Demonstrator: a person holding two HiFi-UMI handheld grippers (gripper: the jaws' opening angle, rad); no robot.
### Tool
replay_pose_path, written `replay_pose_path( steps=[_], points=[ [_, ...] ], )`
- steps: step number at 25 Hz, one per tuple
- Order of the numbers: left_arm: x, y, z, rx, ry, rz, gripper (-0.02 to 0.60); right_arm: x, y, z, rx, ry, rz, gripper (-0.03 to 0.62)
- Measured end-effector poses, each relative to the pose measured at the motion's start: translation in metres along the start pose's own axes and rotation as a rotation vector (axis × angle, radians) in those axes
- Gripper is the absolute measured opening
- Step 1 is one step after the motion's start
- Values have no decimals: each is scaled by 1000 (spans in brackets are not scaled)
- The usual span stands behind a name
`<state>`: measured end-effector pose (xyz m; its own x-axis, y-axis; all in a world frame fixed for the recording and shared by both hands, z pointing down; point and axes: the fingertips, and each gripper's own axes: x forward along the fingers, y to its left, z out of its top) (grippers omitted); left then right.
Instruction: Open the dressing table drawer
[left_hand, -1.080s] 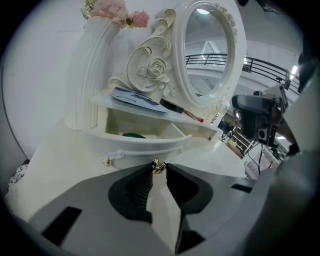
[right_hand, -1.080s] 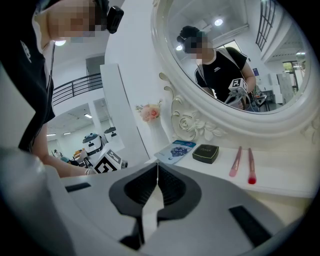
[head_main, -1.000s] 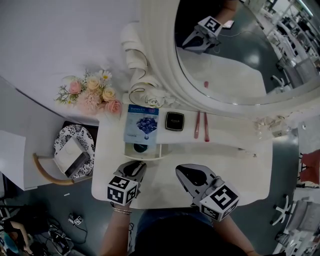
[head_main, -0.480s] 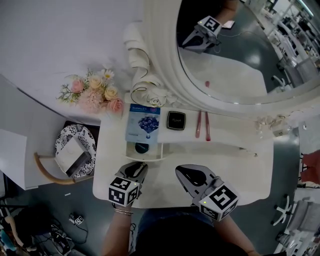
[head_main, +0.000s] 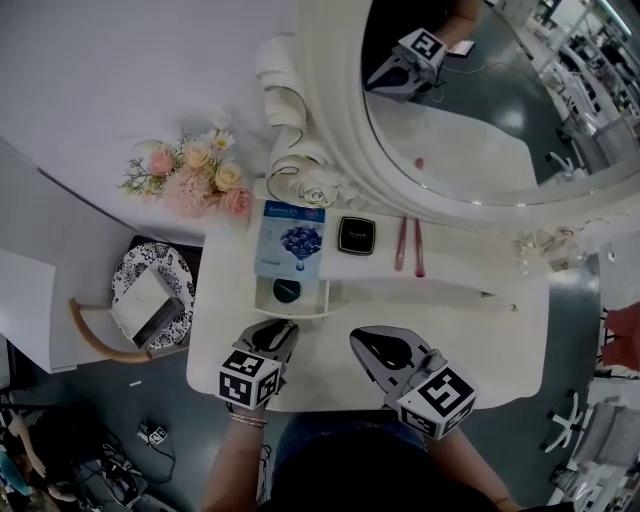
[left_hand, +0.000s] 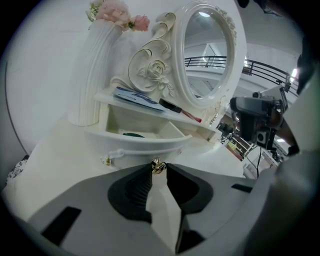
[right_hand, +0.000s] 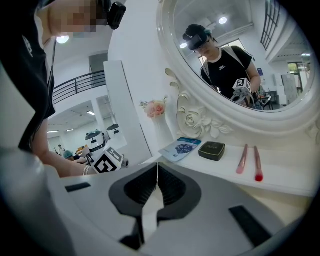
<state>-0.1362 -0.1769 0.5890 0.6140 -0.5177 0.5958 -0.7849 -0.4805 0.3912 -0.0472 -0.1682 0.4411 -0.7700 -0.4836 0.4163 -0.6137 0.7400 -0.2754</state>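
Already partly out | drawer centre-left of head view, below the mirror | left tongs clenched on its gold knob | right tongs clenched, empty | risk: tiny knob slips from the tips if the pull skews; drawer may jam or come right out

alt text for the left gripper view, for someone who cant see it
The left gripper pinches the small gold knob of the white drawer, which stands pulled open. Behind it are a shelf and an ornate oval mirror.

Perhaps lab: white robots behind.
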Motion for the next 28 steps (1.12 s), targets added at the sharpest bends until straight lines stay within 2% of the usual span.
replay_pose_path(
  steps=[5, 14, 21, 28],
  points=[
    [-1, -1, -2, 6, -3, 6, 141, -2, 0, -3, 0, 1, -3, 18],
    [-12, -2, -9, 13, 8, 16, 138, -6, 3, -3, -9, -19, -1, 18],
    [-25, -16, -2, 33, -14, 0, 72, -14, 6, 0, -15, -40, 14, 18],
    [-34, -36, 18, 54, -93, 15, 34, -32, 1, 0, -37, -46, 27, 18]
  ],
)
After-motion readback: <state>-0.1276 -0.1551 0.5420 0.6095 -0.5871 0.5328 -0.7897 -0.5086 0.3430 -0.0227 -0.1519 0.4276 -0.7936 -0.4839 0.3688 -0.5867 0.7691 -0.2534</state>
